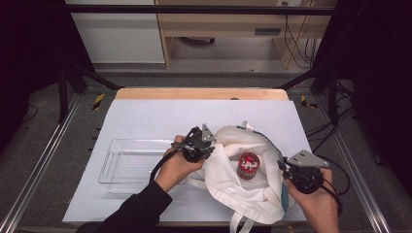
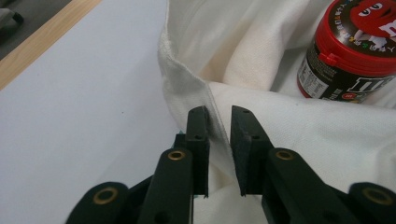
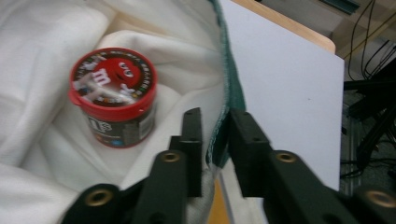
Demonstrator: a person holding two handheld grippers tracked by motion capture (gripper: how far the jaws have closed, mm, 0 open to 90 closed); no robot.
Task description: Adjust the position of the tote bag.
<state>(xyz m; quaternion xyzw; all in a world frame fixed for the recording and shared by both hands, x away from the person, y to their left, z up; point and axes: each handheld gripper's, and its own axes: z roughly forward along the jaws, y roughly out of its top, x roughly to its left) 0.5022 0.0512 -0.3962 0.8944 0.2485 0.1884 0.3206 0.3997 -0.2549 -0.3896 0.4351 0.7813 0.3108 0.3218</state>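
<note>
A white cloth tote bag (image 1: 228, 187) lies open on the table with a red-lidded candy can (image 1: 248, 165) standing inside it. My left gripper (image 1: 209, 147) is at the bag's left rim; in the left gripper view its jaws (image 2: 219, 116) are closed on the white hem (image 2: 212, 100), with the can (image 2: 355, 51) beyond at the upper right. My right gripper (image 1: 283, 166) is at the bag's right rim. In the right gripper view its jaws (image 3: 215, 119) pinch the green-edged rim (image 3: 229, 79), and the can (image 3: 112, 93) stands to their left on the white cloth (image 3: 37, 56).
An empty clear plastic tray (image 1: 109, 167) sits left of the bag, just beside my left hand. A white sheet (image 1: 160, 116) covers the table, with a wooden edge (image 1: 201, 93) at the back. Black frame posts stand at both sides.
</note>
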